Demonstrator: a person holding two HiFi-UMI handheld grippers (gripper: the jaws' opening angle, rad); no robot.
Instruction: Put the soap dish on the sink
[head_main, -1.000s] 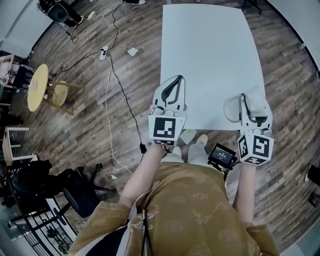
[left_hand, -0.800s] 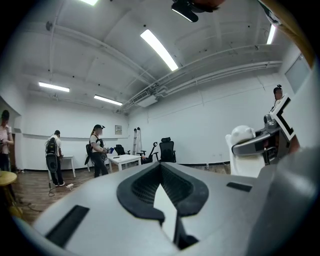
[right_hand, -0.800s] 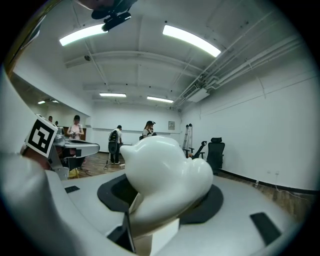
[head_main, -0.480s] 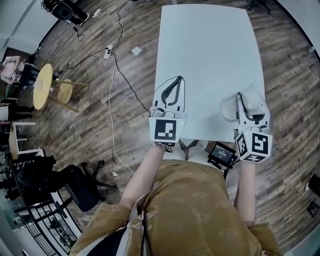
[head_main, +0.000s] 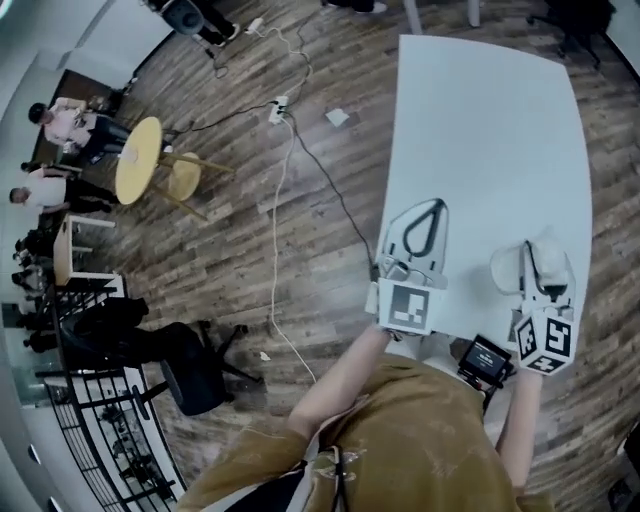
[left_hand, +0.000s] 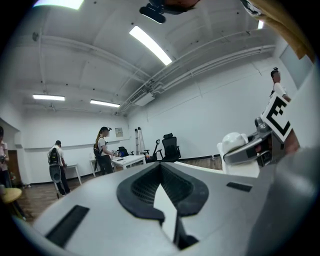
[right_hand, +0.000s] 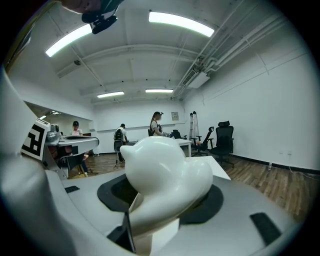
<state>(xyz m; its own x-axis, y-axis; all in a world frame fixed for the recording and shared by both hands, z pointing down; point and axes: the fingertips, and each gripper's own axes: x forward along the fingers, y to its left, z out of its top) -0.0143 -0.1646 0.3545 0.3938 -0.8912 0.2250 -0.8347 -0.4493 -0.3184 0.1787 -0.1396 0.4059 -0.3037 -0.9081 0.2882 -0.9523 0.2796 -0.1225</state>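
The soap dish (right_hand: 162, 170) is a glossy white, duck-shaped piece. My right gripper (right_hand: 165, 202) is shut on it, the dark pads pressing its sides. In the head view the soap dish (head_main: 505, 270) hangs over the near right part of the white table (head_main: 480, 120), with the right gripper (head_main: 532, 250) round it. My left gripper (head_main: 432, 204) is shut with nothing in it, over the table's near left edge. In the left gripper view the left gripper (left_hand: 161, 167) has its jaws closed together, and the soap dish (left_hand: 234, 142) shows at the right. No sink shows in any view.
On the wooden floor to the left are a yellow round table (head_main: 138, 172) with stools, a black office chair (head_main: 190, 375), and cables (head_main: 275, 200). People (head_main: 60, 120) stand at the far left. A small black device (head_main: 487, 358) hangs at the person's waist.
The head view has swung, so the table and both grippers now sit further right and lower in it. Both grippers have shifted along the table's near edge. The right gripper still holds the dish.
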